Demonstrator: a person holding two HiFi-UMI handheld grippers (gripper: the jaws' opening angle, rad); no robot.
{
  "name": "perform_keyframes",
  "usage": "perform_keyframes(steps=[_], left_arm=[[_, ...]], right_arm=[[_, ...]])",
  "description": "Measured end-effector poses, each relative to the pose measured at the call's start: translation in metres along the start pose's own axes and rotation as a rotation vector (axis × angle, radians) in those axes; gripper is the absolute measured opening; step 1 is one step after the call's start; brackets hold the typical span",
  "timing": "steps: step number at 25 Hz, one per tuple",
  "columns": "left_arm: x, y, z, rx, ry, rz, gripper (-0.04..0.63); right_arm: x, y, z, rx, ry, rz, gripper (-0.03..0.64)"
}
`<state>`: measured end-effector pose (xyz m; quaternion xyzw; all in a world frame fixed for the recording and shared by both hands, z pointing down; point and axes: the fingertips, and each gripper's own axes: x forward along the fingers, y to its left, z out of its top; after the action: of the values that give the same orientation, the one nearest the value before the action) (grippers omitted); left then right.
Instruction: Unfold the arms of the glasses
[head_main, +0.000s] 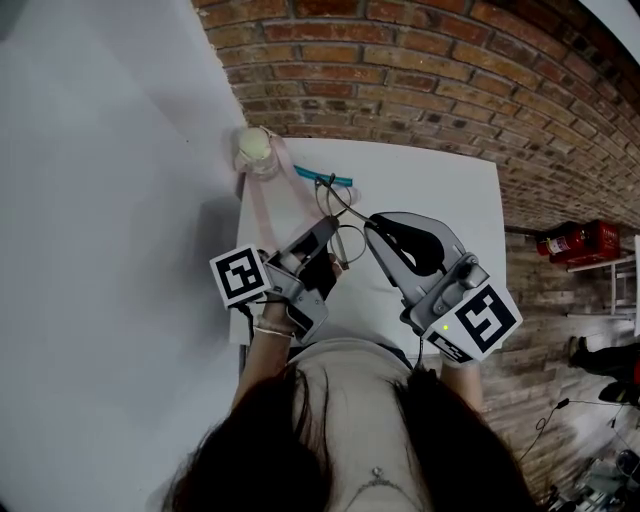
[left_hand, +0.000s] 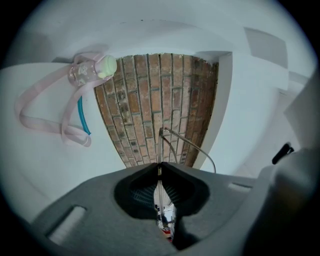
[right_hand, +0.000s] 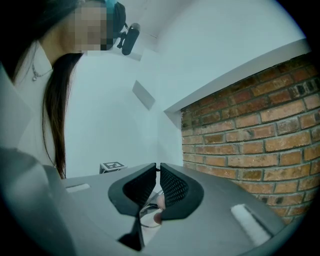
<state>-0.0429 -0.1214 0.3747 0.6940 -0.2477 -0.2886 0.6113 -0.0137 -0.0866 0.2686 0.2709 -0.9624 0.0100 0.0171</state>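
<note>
Both hands are pulled in close to the body over the near part of the white bench (head_main: 440, 190), forearms angled inward so the two tools make a V that meets in the middle. The marker cubes sit nearest the person.

The left tongs (head_main: 328, 228) come in from the lower left. In the left gripper view they (left_hand: 159, 167) are pressed together with a thin wire of the glasses (left_hand: 187, 145) caught right at the tips. The right tongs (head_main: 370, 222) come in from the lower right. In the right gripper view they (right_hand: 156, 167) are squeezed almost flush, and they look to be nipping the frame too, with a bit of lens rim and the pinkish nose pads showing in the hollow behind the tips.

So the glasses (head_main: 345, 232) are right between the two tips. They look lifted off the bench, though I can't be sure. From the head view, the round lens part is on the near side and a thin wire arm runs away from the person toward the far edge, so the long axis goes roughly near-to-far. In the left gripper view, one strand goes straight on from the tips and another bends off to the right.

Further back near the far left corner there's a small clear bottle (head_main: 256, 150) with a pale cap, a pink strap (head_main: 262, 205) and a teal bit (head_main: 322, 177) beside it, well apart from the tongs.
</note>
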Motion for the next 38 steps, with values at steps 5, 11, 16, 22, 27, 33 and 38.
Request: perform_keyframes(steps=[5, 11, 16, 22, 27, 33, 38], left_arm=[[0.000, 0.002, -0.001, 0.004, 0.007, 0.000, 0.025], [0.002, 0.002, -0.003, 0.004, 0.022, 0.004, 0.025], [0.002, 0.005, -0.005, 0.008, 0.034, 0.006, 0.025], [0.004, 0.005, -0.009, 0.013, 0.053, 0.010, 0.025], [0.005, 0.009, -0.012, 0.020, 0.074, 0.013, 0.025], [0.006, 0.011, -0.018, 0.024, 0.096, 0.017, 0.025], [0.007, 0.011, -0.021, 0.032, 0.117, 0.019, 0.025]], right_arm=[[0.002, -0.003, 0.002, -0.002, -0.011, -0.005, 0.032], [0.001, -0.008, 0.004, 0.002, -0.016, -0.017, 0.032], [0.001, -0.009, 0.005, -0.002, -0.021, -0.024, 0.032], [0.000, -0.014, 0.008, 0.000, -0.022, -0.034, 0.032], [0.000, -0.017, 0.008, -0.001, -0.024, -0.048, 0.032], [-0.004, -0.023, 0.011, 0.007, -0.032, -0.063, 0.032], [-0.006, -0.027, 0.013, 0.007, -0.035, -0.075, 0.032]])
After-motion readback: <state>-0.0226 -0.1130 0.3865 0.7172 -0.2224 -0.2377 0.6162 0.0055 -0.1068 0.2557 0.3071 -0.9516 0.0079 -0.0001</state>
